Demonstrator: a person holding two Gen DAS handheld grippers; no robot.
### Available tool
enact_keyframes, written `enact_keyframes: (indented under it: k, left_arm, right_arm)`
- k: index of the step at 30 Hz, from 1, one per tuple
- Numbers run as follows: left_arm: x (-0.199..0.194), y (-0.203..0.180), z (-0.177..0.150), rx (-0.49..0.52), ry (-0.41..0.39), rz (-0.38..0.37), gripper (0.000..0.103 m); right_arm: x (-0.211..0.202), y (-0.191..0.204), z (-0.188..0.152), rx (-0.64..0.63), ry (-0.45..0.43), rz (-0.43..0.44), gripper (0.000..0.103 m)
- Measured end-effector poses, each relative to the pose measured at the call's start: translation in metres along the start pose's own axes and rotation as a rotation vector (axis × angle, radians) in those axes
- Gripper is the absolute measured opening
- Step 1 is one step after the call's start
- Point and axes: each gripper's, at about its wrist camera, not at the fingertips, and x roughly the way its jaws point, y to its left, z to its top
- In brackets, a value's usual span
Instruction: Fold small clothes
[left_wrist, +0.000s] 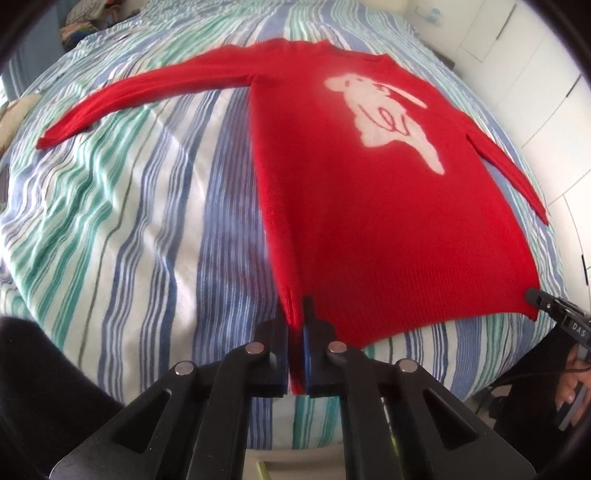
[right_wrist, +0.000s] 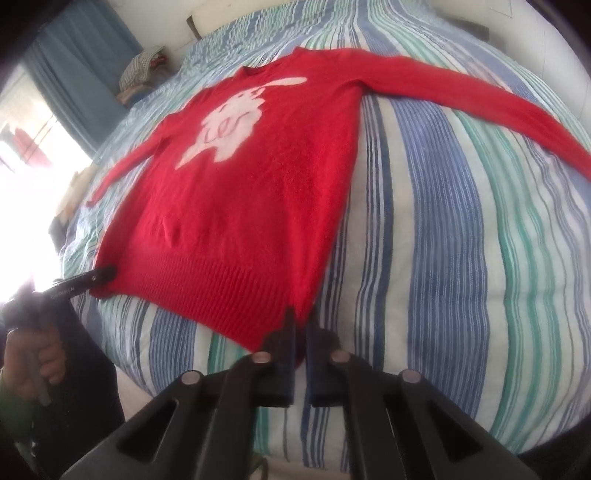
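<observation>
Black grippers, two in all, each pinched a bottom corner of one red sweater (left_wrist: 369, 229). Left gripper (left_wrist: 300, 317) had its jaws pressed together on the hem corner at the sweater's left side, red knit visible between the pads. Right gripper (right_wrist: 300, 325) was clamped the same way on the opposite hem corner.

Sweater lay flat, front up, on a striped bed cover (left_wrist: 129, 221), hem nearest, collar farthest. One white animal figure (left_wrist: 384, 118) on the chest. Two sleeves spread out sideways, both resting on the cover.

Left wrist view alone showed white cupboard doors (left_wrist: 517, 74) past the bed at right, plus the right gripper's tip at the far hem corner with a hand (left_wrist: 570, 384) behind it. Right wrist view alone showed a blue curtain (right_wrist: 74, 66), a bright window (right_wrist: 29, 155), one small pile of folded cloth (right_wrist: 142, 68) at the bed's far edge, and the person's left hand (right_wrist: 35, 358) on its gripper handle.
</observation>
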Motion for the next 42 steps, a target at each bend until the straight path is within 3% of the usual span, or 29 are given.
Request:
enact_keyframes:
  k: [3, 5, 8, 14, 15, 16, 18, 19, 22, 27, 30, 33, 36, 38, 39, 40, 42]
  left_arm:
    - [0.011, 0.004, -0.002, -0.001, 0.049, 0.062, 0.003]
    - [0.035, 0.009, -0.007, -0.014, 0.107, 0.085, 0.003]
    - [0.041, 0.007, -0.002, -0.028, 0.099, 0.099, 0.003]
    - [0.035, -0.001, -0.003, -0.013, 0.068, 0.112, 0.01]
    - [0.031, -0.002, -0.002, -0.013, 0.066, 0.107, 0.022]
    - [0.025, -0.003, -0.005, -0.017, 0.062, 0.107, 0.049]
    - [0.009, -0.003, -0.008, -0.018, 0.032, 0.117, 0.079]
    - [0.0, -0.004, -0.01, -0.013, 0.01, 0.122, 0.079]
    - [-0.025, -0.005, -0.011, -0.006, -0.049, 0.134, 0.08]
    - [-0.035, -0.021, 0.013, -0.003, -0.171, 0.081, 0.089]
    - [-0.016, -0.038, 0.027, 0.03, -0.203, 0.042, 0.089]
    - [0.015, -0.053, 0.029, 0.071, -0.163, 0.042, 0.089]
    - [0.059, -0.054, 0.015, 0.122, -0.017, 0.106, 0.089]
    - [0.059, -0.054, 0.004, 0.165, -0.051, 0.112, 0.092]
    - [0.056, -0.056, 0.003, 0.175, -0.045, 0.118, 0.094]
    - [0.054, -0.056, 0.003, 0.176, -0.036, 0.117, 0.095]
    - [0.054, -0.056, 0.001, 0.169, -0.029, 0.115, 0.096]
  right_arm:
    - [-0.016, 0.005, -0.001, 0.004, -0.001, -0.002, 0.003]
    - [-0.002, 0.003, -0.005, 0.004, 0.039, -0.022, 0.003]
    - [0.036, -0.009, -0.022, 0.019, 0.102, -0.059, 0.003]
    - [0.03, 0.0, -0.023, -0.017, 0.055, -0.104, 0.004]
    - [0.028, 0.001, -0.023, -0.021, 0.052, -0.111, 0.004]
    - [0.026, 0.002, -0.023, -0.022, 0.051, -0.114, 0.007]
    - [0.024, 0.005, -0.025, -0.022, 0.058, -0.121, 0.017]
    - [0.022, 0.005, -0.026, -0.02, 0.064, -0.121, 0.026]
    - [0.007, 0.002, -0.031, 0.001, 0.077, -0.119, 0.04]
    - [-0.038, -0.001, -0.013, -0.006, -0.036, -0.227, 0.04]
    - [-0.052, 0.012, 0.017, -0.054, -0.135, -0.202, 0.04]
    - [-0.038, 0.031, 0.038, -0.111, -0.179, -0.136, 0.04]
    - [0.009, 0.047, 0.039, -0.17, -0.114, -0.106, 0.04]
    - [0.046, 0.044, 0.024, -0.18, 0.003, -0.142, 0.04]
    - [0.056, 0.039, 0.013, -0.171, 0.021, -0.146, 0.04]
    - [0.05, 0.037, 0.005, -0.163, -0.051, -0.137, 0.04]
    - [0.047, 0.037, -0.006, -0.172, -0.07, -0.149, 0.04]
